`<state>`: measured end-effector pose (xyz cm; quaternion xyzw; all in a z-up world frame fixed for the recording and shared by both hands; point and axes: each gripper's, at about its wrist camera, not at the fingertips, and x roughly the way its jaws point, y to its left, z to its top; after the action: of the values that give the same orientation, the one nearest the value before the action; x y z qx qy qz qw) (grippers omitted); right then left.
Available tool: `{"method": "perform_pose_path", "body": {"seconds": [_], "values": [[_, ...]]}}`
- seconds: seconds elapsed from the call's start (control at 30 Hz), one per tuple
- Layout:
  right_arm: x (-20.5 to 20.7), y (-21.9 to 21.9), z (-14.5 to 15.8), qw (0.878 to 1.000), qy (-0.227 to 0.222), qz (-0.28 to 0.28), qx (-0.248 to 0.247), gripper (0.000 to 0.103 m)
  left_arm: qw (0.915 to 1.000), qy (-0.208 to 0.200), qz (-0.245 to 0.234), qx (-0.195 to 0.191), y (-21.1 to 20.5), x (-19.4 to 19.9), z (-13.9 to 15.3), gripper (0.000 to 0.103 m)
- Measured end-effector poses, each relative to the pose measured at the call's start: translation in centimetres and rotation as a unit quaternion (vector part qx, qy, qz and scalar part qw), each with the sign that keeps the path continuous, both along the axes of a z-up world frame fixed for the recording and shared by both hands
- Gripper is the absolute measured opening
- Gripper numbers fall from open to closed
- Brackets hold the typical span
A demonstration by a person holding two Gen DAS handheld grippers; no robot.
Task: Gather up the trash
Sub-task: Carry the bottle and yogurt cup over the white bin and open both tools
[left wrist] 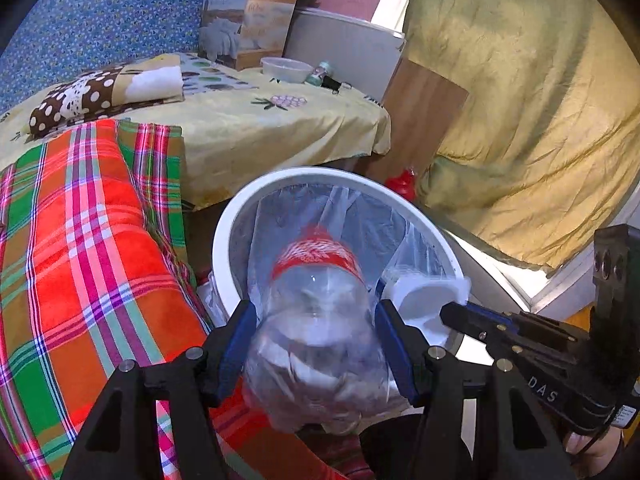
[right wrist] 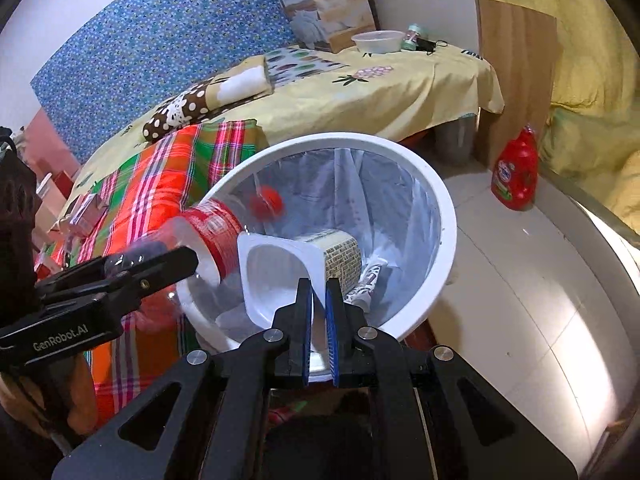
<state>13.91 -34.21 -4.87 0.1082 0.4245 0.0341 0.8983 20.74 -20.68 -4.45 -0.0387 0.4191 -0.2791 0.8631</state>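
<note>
Left claw (left wrist: 316, 332) is clamped around a clear plastic bottle (left wrist: 316, 344), neck tipped over the white bin (left wrist: 224, 236). Right claw (right wrist: 319, 312) pinches the rim of a yogurt cup (right wrist: 280, 264), also hanging over that bin's lined mouth.

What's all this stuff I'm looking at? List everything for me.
Waste bin: one, white, clear bag liner, on the floor beside the bed.
Plastic bottle: one, clear with red label and red cap, neck pointing into the bin, held in the left gripper.
Yogurt cup: one, white, printed side, over the bin, rim pinched in the right gripper.
Detergent bottle: one, red, standing on the floor.
Plaid blanket: one, red and green, on the bed.
Polka-dot pillow: one, brown and white, on the bed.
Plastic bowl: one, clear, far end of the bed.
Boxes: two, standing behind the bowl.
Left gripper: black, blue pads.
Right gripper: black, blue pads.
</note>
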Motion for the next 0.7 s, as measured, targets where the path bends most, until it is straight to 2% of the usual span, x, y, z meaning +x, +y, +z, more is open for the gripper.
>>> {"method": "perform_pose_path", "body": {"seconds": [0.13, 0.27, 0.33, 0.7], "values": [[0.1, 0.1, 0.1, 1.0, 0.001, 0.0, -0.002, 0.024, 1.0, -0.006, 0.0, -0.003, 0.0, -0.2, 0.3, 0.062], [-0.1, 0.1, 0.3, 1.0, -0.007, -0.003, -0.001, 0.027, 0.9999, -0.011, 0.002, -0.009, 0.4, -0.5, 0.7, 0.062], [-0.2, 0.0, 0.5, 1.0, -0.011, -0.005, 0.001, 0.034, 0.9998, -0.013, 0.005, -0.011, 0.6, -0.5, 0.9, 0.062], [-0.8, 0.0, 1.4, 0.999, -0.031, -0.01, 0.006, 0.036, 0.9986, -0.036, 0.023, -0.031, 1.7, -1.4, 2.4, 0.065]]}}
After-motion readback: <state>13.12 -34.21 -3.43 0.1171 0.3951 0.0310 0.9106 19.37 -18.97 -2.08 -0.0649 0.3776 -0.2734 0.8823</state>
